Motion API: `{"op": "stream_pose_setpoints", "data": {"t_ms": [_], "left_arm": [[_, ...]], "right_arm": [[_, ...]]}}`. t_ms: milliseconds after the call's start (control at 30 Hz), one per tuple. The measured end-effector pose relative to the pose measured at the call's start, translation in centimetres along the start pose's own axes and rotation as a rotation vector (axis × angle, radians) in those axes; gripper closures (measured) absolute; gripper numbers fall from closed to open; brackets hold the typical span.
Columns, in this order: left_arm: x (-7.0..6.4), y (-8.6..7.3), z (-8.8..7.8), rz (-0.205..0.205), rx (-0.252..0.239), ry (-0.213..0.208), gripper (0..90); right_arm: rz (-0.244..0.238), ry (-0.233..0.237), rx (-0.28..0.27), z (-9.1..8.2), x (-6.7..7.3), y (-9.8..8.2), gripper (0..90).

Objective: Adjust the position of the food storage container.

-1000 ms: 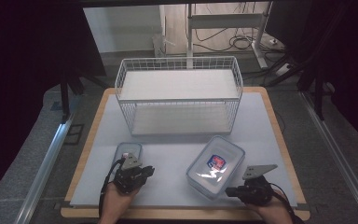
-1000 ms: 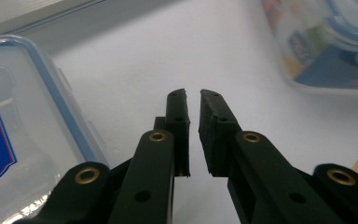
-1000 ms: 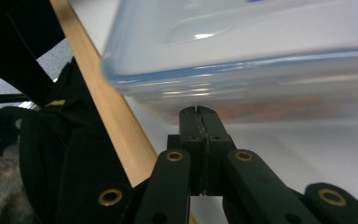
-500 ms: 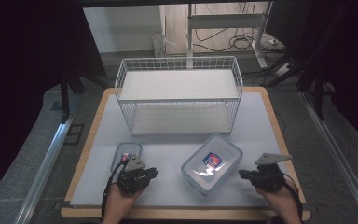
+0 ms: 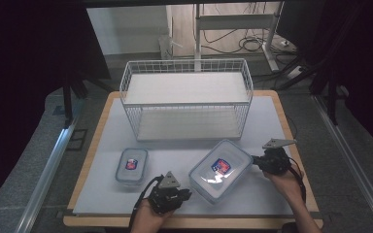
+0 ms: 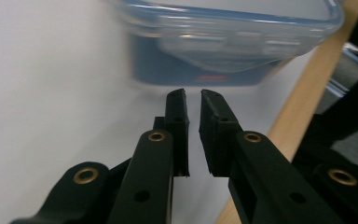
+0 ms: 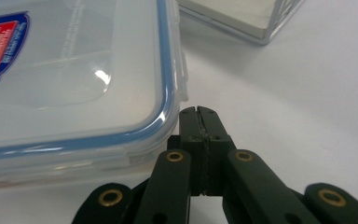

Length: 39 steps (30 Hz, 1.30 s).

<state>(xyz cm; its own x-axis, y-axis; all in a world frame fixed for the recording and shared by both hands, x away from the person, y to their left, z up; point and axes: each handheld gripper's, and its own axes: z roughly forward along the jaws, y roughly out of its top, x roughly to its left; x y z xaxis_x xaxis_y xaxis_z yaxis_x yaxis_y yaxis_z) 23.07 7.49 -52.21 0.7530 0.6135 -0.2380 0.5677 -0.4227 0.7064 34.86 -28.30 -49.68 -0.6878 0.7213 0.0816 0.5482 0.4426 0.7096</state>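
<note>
Flanking the large container [image 5: 220, 170] on the white mat [image 5: 175, 150], I hold my 2 grippers at its ends. My right gripper [image 7: 199, 112] has its jaws pressed together on nothing, tips just beside the container's corner. My left gripper [image 6: 192, 95] points at the near end, its jaws a slit apart and empty. Left of it lies the small container [image 5: 131, 164], with the wire basket [image 5: 187, 99] behind.

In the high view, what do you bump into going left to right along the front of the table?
Small box → left gripper → big box → right gripper.
</note>
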Motion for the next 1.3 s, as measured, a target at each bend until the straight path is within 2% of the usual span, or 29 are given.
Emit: {"op": "stream_pose_setpoints", "data": {"t_ms": [33,67,133,167,233,267,467,533,567,700,733,767,800,867,933,967,1033,1067,1100,1133,1167,1200,1233,1267,1300], "left_arm": [[-0.1,0.1,0.5,-0.003,0.008,-0.018,81.7],[-0.1,0.1,0.5,-0.003,0.008,-0.018,81.6],[-0.4,0.4,1.4,-0.005,0.024,-0.025,81.5],[-0.4,0.4,1.5,-0.002,0.043,-0.016,82.5],[-0.1,0.2,1.5,-0.013,0.046,0.005,82.5],[0.1,0.2,1.3,-0.024,0.045,0.011,82.6],[1.9,-0.1,0.1,-0.088,0.028,0.074,83.3],[2.4,-0.1,-0.1,-0.098,0.031,0.106,84.2],[2.4,-0.1,-0.1,-0.098,0.031,0.106,84.6],[3.6,0.1,0.0,-0.126,0.027,0.171,85.9],[3.6,0.1,0.0,-0.126,0.027,0.171,86.2],[4.2,0.3,0.0,-0.131,0.018,0.203,86.5],[4.5,0.3,0.1,-0.139,0.014,0.210,86.6],[4.8,0.3,-0.1,-0.157,0.004,0.198,86.2],[4.5,0.1,-0.7,-0.167,-0.007,0.169,85.4],[4.5,0.1,-0.7,-0.167,-0.007,0.169,84.6],[3.7,-0.5,-1.5,-0.157,0.003,0.160,84.7],[3.2,-1.1,-2.0,-0.149,0.009,0.139,83.3],[2.9,-1.4,-2.3,-0.160,0.007,0.111,82.7],[2.6,-1.6,-2.4,-0.163,0.002,0.099,82.6],[2.6,-1.6,-2.4,-0.163,0.002,0.099,82.7],[1.9,-1.6,-2.3,-0.137,0.017,0.110,82.8],[1.9,-1.6,-2.3,-0.137,0.017,0.110,82.8],[1.5,-1.3,-1.7,-0.106,0.041,0.151,85.5],[1.6,-1.1,-1.4,-0.096,0.047,0.170,85.9]], "right_arm": [[0.011,0.015,-0.001,-0.1,-0.1,-0.1,90.0],[0.011,0.015,-0.001,-0.1,-0.1,-0.1,90.0],[0.024,0.047,0.002,-0.3,0.1,-0.3,90.0],[0.014,0.056,0.007,-0.2,0.3,-0.3,90.0],[-0.004,0.031,0.016,-0.3,0.7,-0.3,90.0],[-0.007,0.034,0.019,-0.3,0.9,-0.4,90.0],[0.001,0.069,0.028,-0.8,2.0,-1.0,90.0],[0.005,0.072,0.031,-0.8,2.6,-1.1,90.0],[0.005,0.072,0.031,-0.8,2.6,-1.1,90.0],[0.006,0.101,0.046,-0.8,3.4,-1.4,90.0],[-0.001,0.102,0.058,-0.8,3.6,-1.5,90.0],[-0.009,0.104,0.067,-0.7,3.8,-1.5,90.0],[-0.013,0.106,0.074,-0.5,4.1,-1.6,90.0],[-0.028,0.124,0.101,-0.3,4.5,-1.6,90.0],[-0.051,0.121,0.120,-0.2,5.2,-1.8,90.0],[-0.051,0.121,0.120,-0.2,5.2,-1.8,90.0],[-0.056,0.117,0.125,-0.6,5.6,-2.0,89.9],[-0.036,0.130,0.118,-1.1,5.8,-2.4,89.7],[-0.030,0.135,0.118,-1.3,5.9,-2.5,89.4],[-0.020,0.143,0.115,-1.5,6.0,-2.7,89.4],[-0.020,0.143,0.115,-1.5,6.0,-2.7,89.4],[0.000,0.156,0.107,-2.0,6.2,-3.2,89.5],[0.006,0.156,0.105,-2.1,6.3,-3.3,89.6],[0.011,0.161,0.100,-2.1,6.5,-3.3,89.9],[0.004,0.151,0.102,-2.1,6.6,-3.3,89.9]]}}
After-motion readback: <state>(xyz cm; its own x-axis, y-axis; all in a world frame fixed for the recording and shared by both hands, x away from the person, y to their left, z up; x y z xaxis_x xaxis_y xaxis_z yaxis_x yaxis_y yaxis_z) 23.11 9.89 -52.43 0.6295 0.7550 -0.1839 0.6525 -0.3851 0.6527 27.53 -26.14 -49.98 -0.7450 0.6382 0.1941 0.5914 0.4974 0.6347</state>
